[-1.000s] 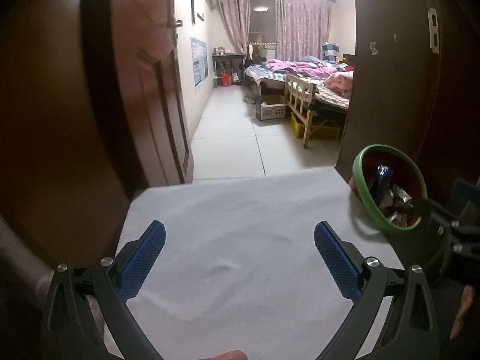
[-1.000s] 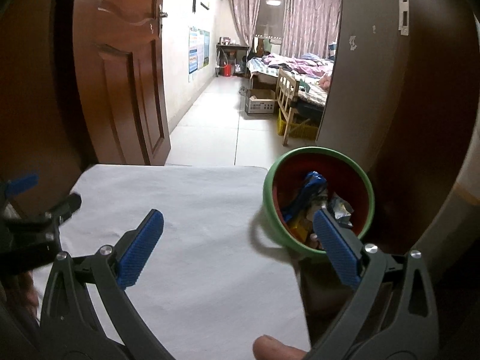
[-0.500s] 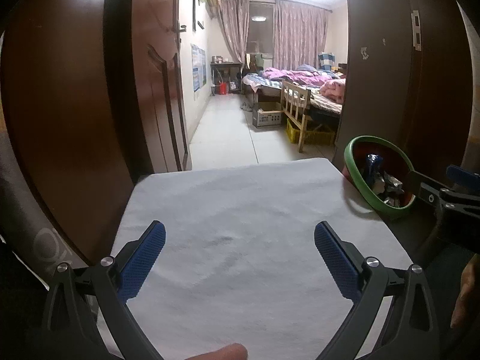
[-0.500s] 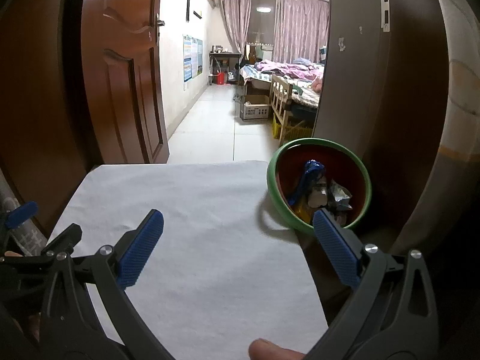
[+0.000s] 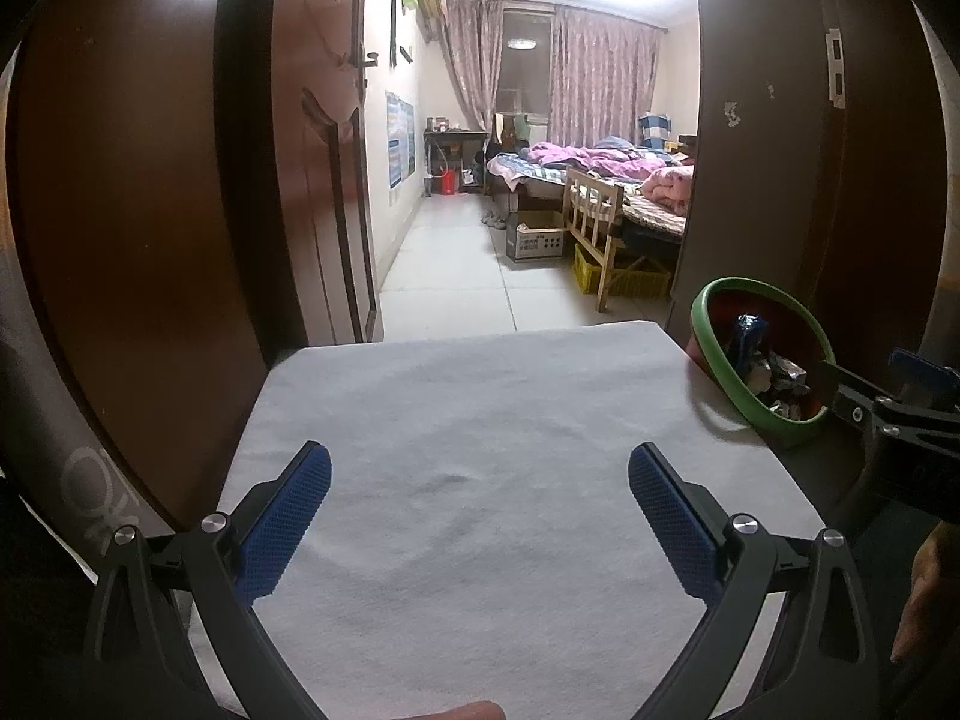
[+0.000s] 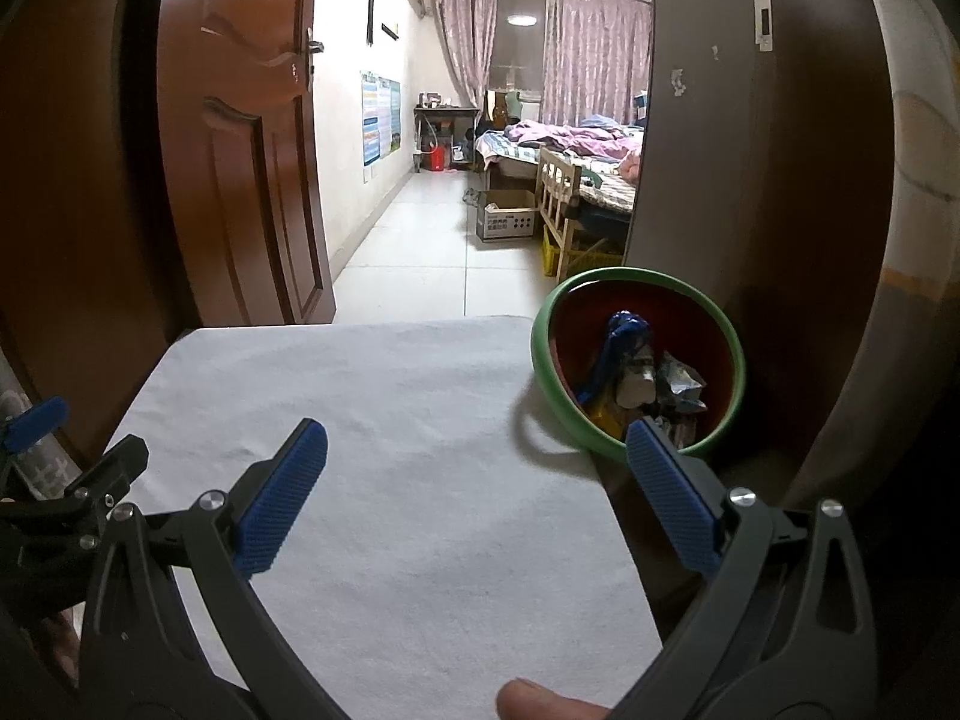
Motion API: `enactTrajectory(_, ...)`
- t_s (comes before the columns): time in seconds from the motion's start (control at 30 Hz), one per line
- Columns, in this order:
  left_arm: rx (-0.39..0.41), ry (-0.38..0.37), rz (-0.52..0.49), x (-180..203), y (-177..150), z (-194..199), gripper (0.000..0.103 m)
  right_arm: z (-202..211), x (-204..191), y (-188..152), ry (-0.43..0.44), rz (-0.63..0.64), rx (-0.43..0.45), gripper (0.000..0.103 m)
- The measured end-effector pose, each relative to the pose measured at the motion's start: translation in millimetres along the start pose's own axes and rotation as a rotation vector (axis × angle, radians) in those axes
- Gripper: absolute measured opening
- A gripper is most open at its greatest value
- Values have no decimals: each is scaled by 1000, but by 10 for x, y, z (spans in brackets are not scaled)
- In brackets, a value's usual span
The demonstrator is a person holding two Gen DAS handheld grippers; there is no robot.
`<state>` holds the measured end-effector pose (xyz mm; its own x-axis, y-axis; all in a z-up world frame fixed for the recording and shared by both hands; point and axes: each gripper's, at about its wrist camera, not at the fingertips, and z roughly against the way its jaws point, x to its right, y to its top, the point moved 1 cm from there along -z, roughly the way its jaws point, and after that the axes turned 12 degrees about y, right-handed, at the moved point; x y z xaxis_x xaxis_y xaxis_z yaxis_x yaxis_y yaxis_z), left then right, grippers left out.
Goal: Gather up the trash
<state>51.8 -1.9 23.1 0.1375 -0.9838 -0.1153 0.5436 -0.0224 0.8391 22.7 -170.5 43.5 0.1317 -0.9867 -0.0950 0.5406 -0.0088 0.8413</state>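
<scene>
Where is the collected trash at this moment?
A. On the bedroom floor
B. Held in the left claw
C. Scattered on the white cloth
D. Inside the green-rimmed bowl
D: crumpled wrappers sit inside the green-rimmed bowl, while the white cloth shows none and both claws are open.

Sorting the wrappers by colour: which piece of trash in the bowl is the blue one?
The blue wrapper standing tallest at the back-left of the green-rimmed bowl. The crumpled silvery wrapper lies to its right; a yellow scrap sits lower, in front.
</scene>
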Motion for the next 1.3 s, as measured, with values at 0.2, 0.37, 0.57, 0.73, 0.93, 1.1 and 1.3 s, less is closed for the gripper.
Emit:
enactTrajectory(0.2, -1, 3, 3, -19, 3, 6, 95, 16, -5, -27, -1, 3, 15, 98)
enactTrajectory(0.37, 2, 6, 5, -26, 10, 16, 95, 2, -12, -34, 2, 8, 12, 98)
enactTrajectory(0.57, 10, 8, 12, -22, 11, 42, 95, -11, -1, -37, 0, 9, 8, 98)
enactTrajectory(0.73, 8, 6, 12, -24, 18, 47, 95, -21, -8, -40, -1, 14, 6, 98)
enactTrajectory(0.93, 7, 5, 11, -18, 19, 39, 95, -33, 3, -44, 0, 13, 4, 98)
enactTrajectory(1.1, 9, 5, 10, -19, 20, 35, 95, -36, 18, -51, 1, 15, 2, 98)
enactTrajectory(1.3, 8, 7, 9, -24, 21, 29, 95, -46, 30, -72, 1, 12, -1, 98)
